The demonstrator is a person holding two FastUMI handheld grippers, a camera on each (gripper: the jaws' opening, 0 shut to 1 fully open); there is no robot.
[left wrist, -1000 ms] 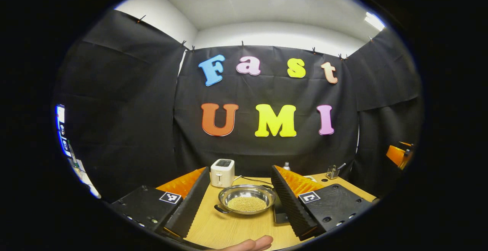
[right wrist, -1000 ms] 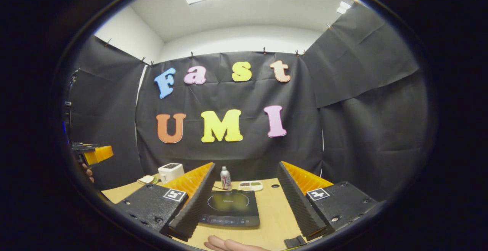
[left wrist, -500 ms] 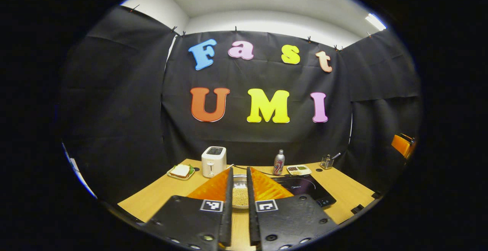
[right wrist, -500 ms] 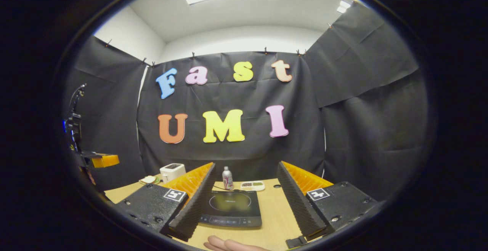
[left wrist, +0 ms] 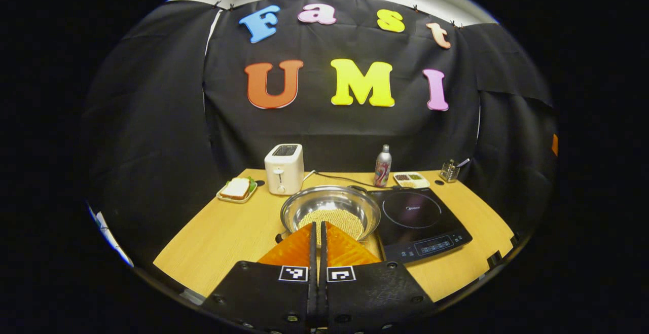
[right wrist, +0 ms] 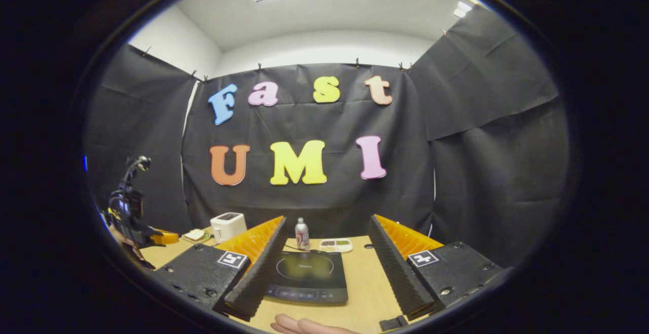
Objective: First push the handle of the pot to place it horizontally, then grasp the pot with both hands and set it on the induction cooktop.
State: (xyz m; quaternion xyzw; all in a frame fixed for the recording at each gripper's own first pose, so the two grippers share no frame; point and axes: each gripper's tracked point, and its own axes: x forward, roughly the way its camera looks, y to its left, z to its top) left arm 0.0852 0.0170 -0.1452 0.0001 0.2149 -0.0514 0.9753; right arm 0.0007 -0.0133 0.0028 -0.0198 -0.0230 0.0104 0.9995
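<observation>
A booth hung with black cloth encloses a light wooden table (left wrist: 223,232), lit by ceiling panels overhead. In the left gripper view, the left gripper (left wrist: 318,230) has its two fingers pressed together with nothing between them, the tips just at the near rim of a shiny metal pot (left wrist: 330,213) that holds a layer of small yellowish grains. One dark handle (left wrist: 279,236) of the pot shows at its near left side, just left of the fingertips. The pot stands on the table touching or just beside the left edge of a black induction cooktop (left wrist: 418,218); a small brand mark at the centre of its cooking ring is too small to read. Behind the pot stand a white toaster (left wrist: 284,169), a plate with a sandwich (left wrist: 237,189), a slim bottle (left wrist: 383,166) with a printed label too small to read, a small divided dish (left wrist: 409,178) and a little holder (left wrist: 449,171). Square black-and-white marker tags sit on each gripper's body. In the right gripper view, the right gripper (right wrist: 327,248) has its fingers spread wide, empty, with the cooktop lying between them farther off. Part of a hand (right wrist: 304,326) shows at the bottom edge.
</observation>
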